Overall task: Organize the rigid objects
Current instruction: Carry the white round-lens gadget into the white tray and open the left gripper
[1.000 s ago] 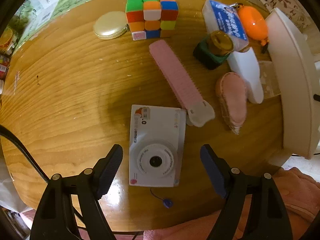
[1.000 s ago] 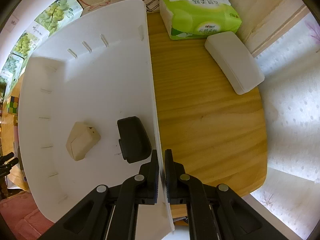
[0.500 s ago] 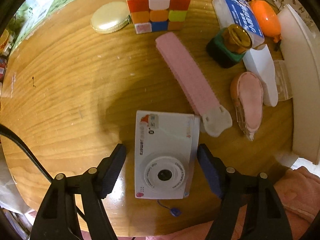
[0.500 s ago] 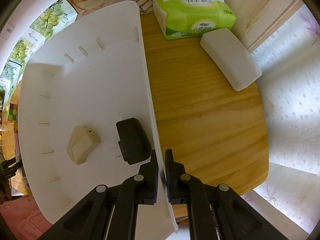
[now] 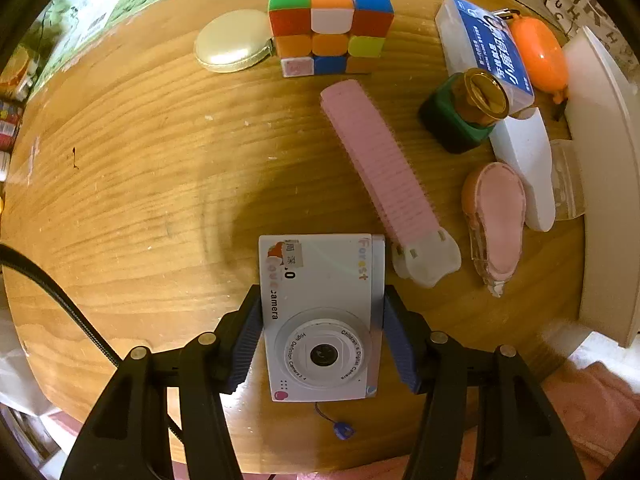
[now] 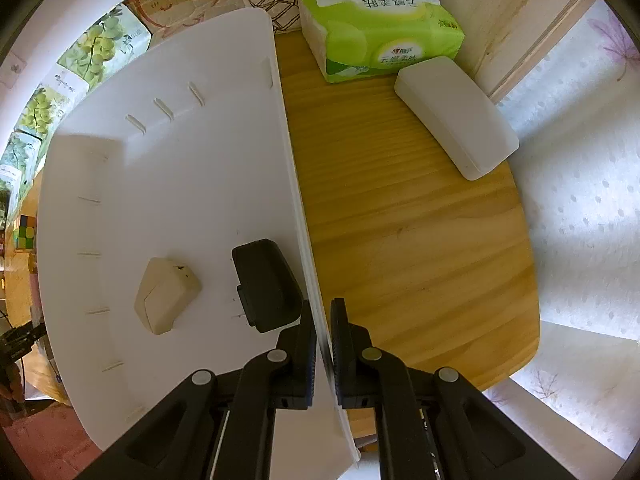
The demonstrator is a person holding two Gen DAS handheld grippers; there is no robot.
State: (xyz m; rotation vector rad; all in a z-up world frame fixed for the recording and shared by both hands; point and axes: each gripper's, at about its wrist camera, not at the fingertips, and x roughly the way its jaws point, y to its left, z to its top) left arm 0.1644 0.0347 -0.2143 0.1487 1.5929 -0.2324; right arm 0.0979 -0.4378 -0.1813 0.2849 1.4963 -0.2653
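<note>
While its jaws have just been closing, left hand-held gripper (image 5: 320,336) straddling white camera (image 5: 322,316) on near surface (image 5: 140,184), pads at its sides, pink comb (image 5: 380,176) beyond, cube (image 5: 330,20) far, right hand-held gripper (image 6: 323,340) clenched on white tray (image 6: 180,184) wall.

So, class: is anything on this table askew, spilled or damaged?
Nothing spilled or visibly damaged. The pink comb lies diagonally, its white end beside the toy camera; items by the white bin are crowded together.
</note>
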